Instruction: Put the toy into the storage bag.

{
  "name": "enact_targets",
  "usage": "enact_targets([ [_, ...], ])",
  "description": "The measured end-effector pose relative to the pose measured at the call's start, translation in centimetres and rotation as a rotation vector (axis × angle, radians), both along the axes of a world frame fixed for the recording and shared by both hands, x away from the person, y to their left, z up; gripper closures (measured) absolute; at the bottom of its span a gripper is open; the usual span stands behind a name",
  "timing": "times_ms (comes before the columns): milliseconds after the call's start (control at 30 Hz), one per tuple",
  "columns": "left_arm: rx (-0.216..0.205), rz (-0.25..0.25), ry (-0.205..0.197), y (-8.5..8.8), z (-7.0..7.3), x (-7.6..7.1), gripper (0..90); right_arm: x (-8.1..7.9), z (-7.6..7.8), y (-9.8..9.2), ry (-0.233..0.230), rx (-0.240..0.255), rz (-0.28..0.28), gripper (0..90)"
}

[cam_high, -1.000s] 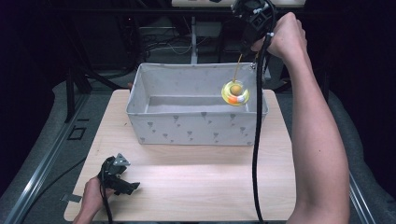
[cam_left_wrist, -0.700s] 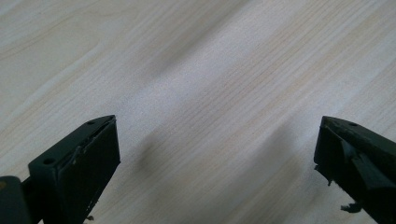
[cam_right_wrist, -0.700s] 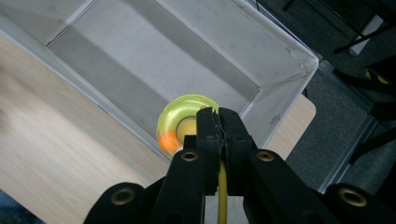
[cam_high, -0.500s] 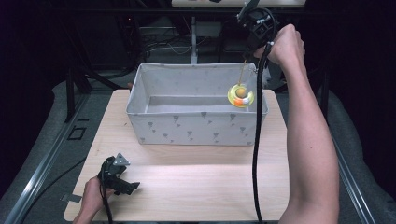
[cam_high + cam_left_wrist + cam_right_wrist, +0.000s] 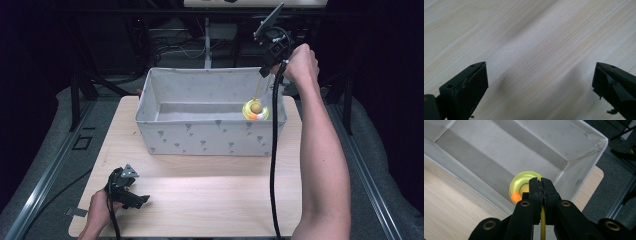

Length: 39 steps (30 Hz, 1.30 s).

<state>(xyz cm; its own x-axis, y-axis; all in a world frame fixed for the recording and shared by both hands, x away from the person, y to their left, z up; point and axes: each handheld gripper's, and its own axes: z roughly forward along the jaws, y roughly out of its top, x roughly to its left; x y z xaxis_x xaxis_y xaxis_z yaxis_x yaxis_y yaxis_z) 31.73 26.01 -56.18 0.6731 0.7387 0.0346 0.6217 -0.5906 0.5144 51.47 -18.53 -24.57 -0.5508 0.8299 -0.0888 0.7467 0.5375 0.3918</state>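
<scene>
Right gripper (image 5: 541,185) clamped on a thin yellow string (image 5: 258,88), so the ring toy (image 5: 255,110) hangs below the jaws, over the bin's (image 5: 215,141) right end and about level with the rim. String grip keeps the hand clear of the walls. Near wall is the nearest thing to snag. Left gripper (image 5: 540,82) far off, jaws wide, empty, low over the table (image 5: 210,200).
</scene>
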Motion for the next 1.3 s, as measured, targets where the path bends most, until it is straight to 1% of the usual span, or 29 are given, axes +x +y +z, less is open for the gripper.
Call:
enact_targets([
  [67, -0.002, 0.001, 0.001, 0.0, 0.0, 0.0, 0.5, 0.1, -0.6, 0.0, 0.008, -0.001, -0.002, 88.6],
  [100, -0.002, 0.001, 0.0, 0.0, 0.0, 0.0, 0.5, 0.1, -0.6, 0.0, 0.008, -0.001, -0.002, 88.6],
  [133, -0.002, 0.001, 0.0, 0.0, 0.0, 0.0, 0.5, 0.2, -1.1, 0.0, 0.009, -0.002, 0.004, 88.6],
  [167, -0.002, 0.001, 0.0, 0.0, 0.0, 0.0, 0.5, 0.2, -1.1, 0.0, 0.009, -0.002, 0.004, 88.6],
  [267, 0.001, -0.001, 0.0, 0.0, 0.0, 0.0, 0.5, 0.5, -2.2, -0.1, 0.009, -0.008, 0.006, 88.6],
  [333, -0.004, 0.002, 0.0, 0.0, 0.0, 0.0, 0.5, 0.6, -2.6, -0.2, 0.017, -0.005, 0.006, 88.6],
  [367, -0.004, 0.002, 0.0, 0.0, 0.0, 0.0, 0.5, 0.6, -2.6, -0.2, 0.017, -0.005, 0.006, 88.6],
  [400, -0.003, 0.002, 0.001, 0.0, 0.0, 0.0, 0.5, 0.6, -3.2, -0.2, 0.017, -0.001, 0.018, 88.6],
  [433, -0.003, 0.002, 0.001, 0.0, 0.0, 0.0, 0.5, 0.6, -3.2, -0.2, 0.017, -0.001, 0.018, 88.6],
  [533, -0.004, 0.003, 0.001, 0.0, 0.0, 0.0, 0.5, 0.7, -3.9, -0.3, 0.022, 0.002, 0.021, 88.5],
  [600, -0.003, 0.002, 0.001, 0.0, 0.0, 0.0, 0.5, 0.8, -4.7, -0.4, 0.026, 0.001, 0.019, 88.5],
  [700, -0.002, 0.002, 0.002, 0.0, 0.0, 0.0, 0.5, 0.9, -5.1, -0.6, 0.028, 0.006, 0.013, 88.5],
  [733, -0.003, 0.002, 0.002, 0.0, 0.0, 0.0, 0.5, 1.0, -5.6, -0.7, 0.029, 0.007, 0.007, 88.5],
  [867, -0.002, 0.001, 0.003, 0.0, 0.0, 0.0, 0.5, 1.0, -6.1, -1.0, 0.031, 0.014, 0.001, 88.5],
  [900, -0.005, 0.003, 0.003, 0.0, 0.0, 0.0, 0.5, 1.0, -6.4, -1.0, 0.03, 0.013, -0.004, 88.5],
  [1067, -0.002, 0.001, 0.002, 0.1, 0.0, 0.0, 0.5, 1.0, -7.8, -1.4, 0.052, -0.001, -0.005, 88.5],
  [1133, -0.002, 0.001, 0.001, 0.1, 0.1, 0.0, 0.5, 1.0, -7.9, -1.5, 0.054, -0.002, -0.007, 88.5],
  [1233, -0.002, 0.001, 0.002, 0.1, 0.1, 0.0, 0.5, 0.9, -8.4, -1.8, 0.073, -0.013, -0.01, 88.5],
  [1300, -0.001, 0.002, 0.001, 0.1, 0.1, 0.0, 0.5, 0.9, -8.6, -2.0, 0.072, -0.017, -0.013, 88.5],
])
